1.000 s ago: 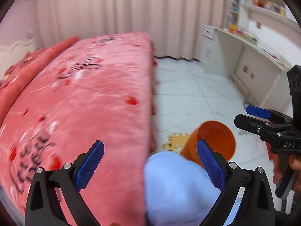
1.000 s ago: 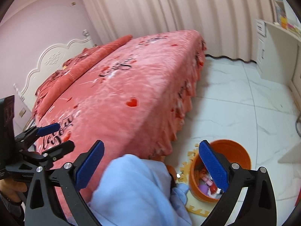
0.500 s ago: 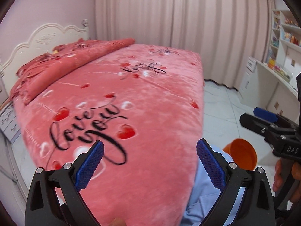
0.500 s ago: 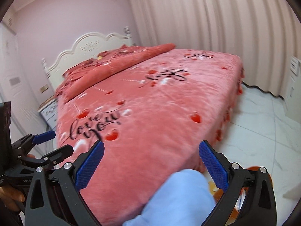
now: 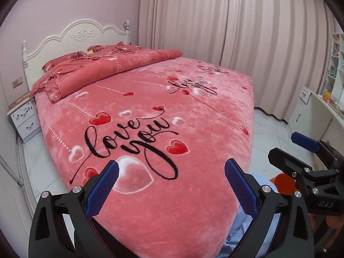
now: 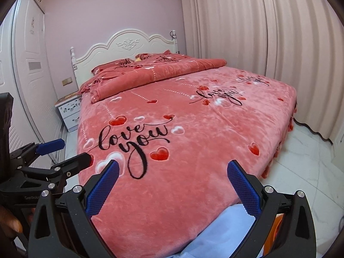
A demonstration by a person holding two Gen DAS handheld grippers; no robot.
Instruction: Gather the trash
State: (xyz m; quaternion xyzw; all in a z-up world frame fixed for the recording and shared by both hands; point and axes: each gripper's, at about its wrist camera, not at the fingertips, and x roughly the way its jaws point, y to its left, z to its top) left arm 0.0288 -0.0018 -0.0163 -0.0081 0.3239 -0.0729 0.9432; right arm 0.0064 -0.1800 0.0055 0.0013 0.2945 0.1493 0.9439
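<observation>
My left gripper [image 5: 171, 173] is open and empty, held above the foot of a pink bed [image 5: 150, 111]. My right gripper [image 6: 173, 173] is open and empty too, over the same bed [image 6: 193, 118]. The right gripper also shows at the right edge of the left wrist view [image 5: 288, 148], and the left gripper at the left edge of the right wrist view [image 6: 64, 152]. An orange bin [image 5: 282, 185] shows on the floor at lower right, mostly hidden behind the right gripper; a sliver of it [image 6: 276, 232] shows in the right wrist view. I see no loose trash on the bed.
A light blue cloth [image 6: 221, 230] lies low at the foot of the bed. A white nightstand [image 5: 24, 118] stands left of the headboard [image 5: 75, 38]. Curtains [image 5: 236, 32] cover the far wall. A white desk with shelves [image 5: 322, 105] stands at right on the white tile floor [image 6: 307, 167].
Both grippers have swung up and left from the orange bin on the floor to face the whole bed. The bin has dropped almost out of view. Both jaws have stayed open.
</observation>
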